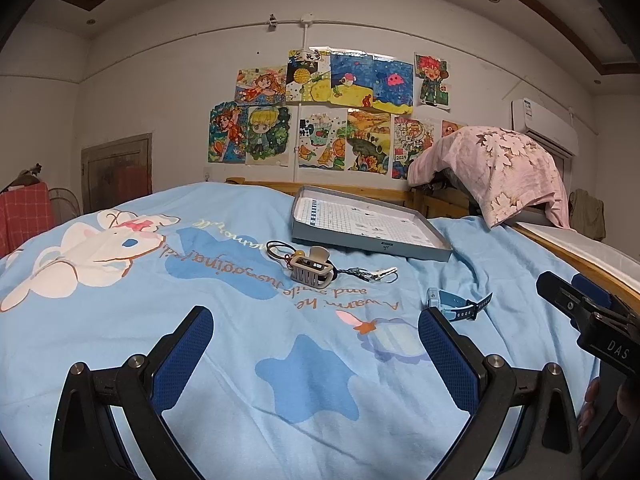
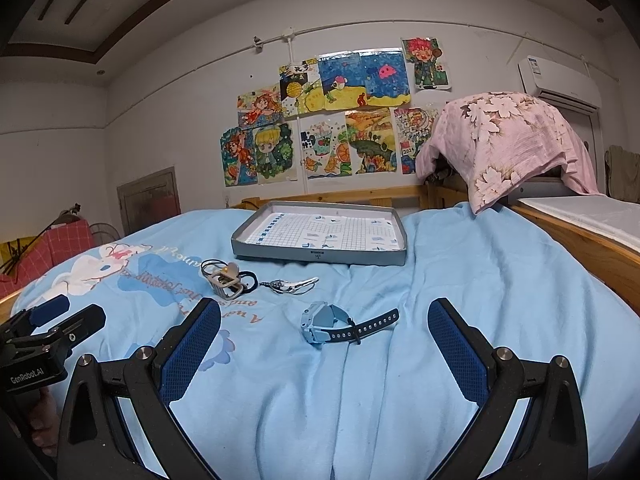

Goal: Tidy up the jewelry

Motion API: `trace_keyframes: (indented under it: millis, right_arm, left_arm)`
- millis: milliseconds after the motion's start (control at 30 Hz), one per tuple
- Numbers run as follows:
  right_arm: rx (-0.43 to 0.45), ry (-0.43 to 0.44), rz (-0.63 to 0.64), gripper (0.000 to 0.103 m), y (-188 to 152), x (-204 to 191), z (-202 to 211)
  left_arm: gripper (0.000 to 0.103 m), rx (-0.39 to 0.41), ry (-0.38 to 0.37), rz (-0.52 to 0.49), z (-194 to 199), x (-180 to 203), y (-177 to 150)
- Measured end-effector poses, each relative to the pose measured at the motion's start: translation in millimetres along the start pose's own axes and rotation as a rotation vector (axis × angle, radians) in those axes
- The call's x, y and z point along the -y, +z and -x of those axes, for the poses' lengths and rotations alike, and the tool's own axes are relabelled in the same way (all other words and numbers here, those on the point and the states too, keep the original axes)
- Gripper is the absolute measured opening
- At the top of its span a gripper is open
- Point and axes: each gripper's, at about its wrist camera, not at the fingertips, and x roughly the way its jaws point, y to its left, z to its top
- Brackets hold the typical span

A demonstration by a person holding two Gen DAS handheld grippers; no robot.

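Observation:
A shallow grey box lid [image 1: 372, 242] [image 2: 320, 257] lined with grid paper lies on the light blue bedspread. In front of it lie a beige hair claw [image 1: 310, 270] [image 2: 224, 280] on black hair ties, a small keychain charm [image 1: 374, 273] [image 2: 290, 285], and a blue watch [image 1: 458, 304] [image 2: 332, 326]. My left gripper [image 1: 316, 334] is open and empty, short of the hair claw. My right gripper [image 2: 325, 330] is open and empty, with the watch lying just beyond its fingertips.
The blue bedspread [image 1: 240, 360] [image 2: 460, 280] is wrinkled. A wooden bed rail [image 2: 580, 240] runs along the right. A pink floral cloth [image 2: 512, 140] covers something behind the bed. Children's drawings [image 1: 320, 120] hang on the wall. A red checked cloth [image 1: 24, 208] is at the far left.

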Motion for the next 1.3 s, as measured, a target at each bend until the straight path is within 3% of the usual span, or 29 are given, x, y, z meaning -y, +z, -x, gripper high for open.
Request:
trace_keyframes:
  millis: [1300]
  right_arm:
    - [0.003,0.006,-0.006,0.102,0.9,1.6,0.7]
  left_arm:
    - [0.103,0.004,0.001,-0.001,1.2,2.0,0.0]
